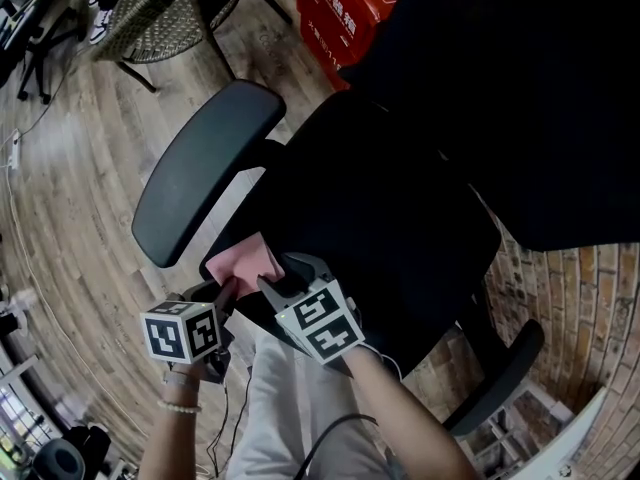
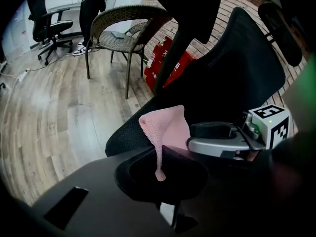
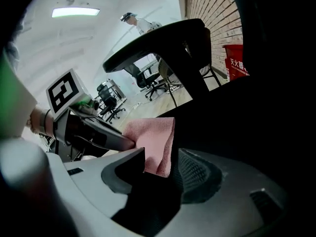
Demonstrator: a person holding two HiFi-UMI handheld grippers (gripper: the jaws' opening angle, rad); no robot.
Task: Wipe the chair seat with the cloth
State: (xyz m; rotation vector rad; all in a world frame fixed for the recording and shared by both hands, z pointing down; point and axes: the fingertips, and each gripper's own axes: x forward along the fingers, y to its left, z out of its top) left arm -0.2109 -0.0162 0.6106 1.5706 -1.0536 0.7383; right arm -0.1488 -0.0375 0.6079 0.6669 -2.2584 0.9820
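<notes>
Cloth [image 1: 254, 261] pinched in left tongs [image 1: 228, 290]; right tongs [image 1: 272, 284] gape around its edge. Best regrip right, spread flat on chair seat [image 1: 400, 218], then wipe.

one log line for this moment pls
left gripper: shut on cloth | right gripper: open, cloth between jaws | cloth at chair seat edge

Dim interior scene, fisheye-distorted in all three views, with floorboards [image 1: 80, 218] bent toward the edges. Light is supplied by a ceiling strip lamp [image 3: 75, 12], blown out to white. The black chair seat [image 1: 400, 218] is underexposed, detail lost. The pink cloth [image 2: 168, 127] is rendered sharp; the nearest foreground is blurred in both gripper views.
</notes>
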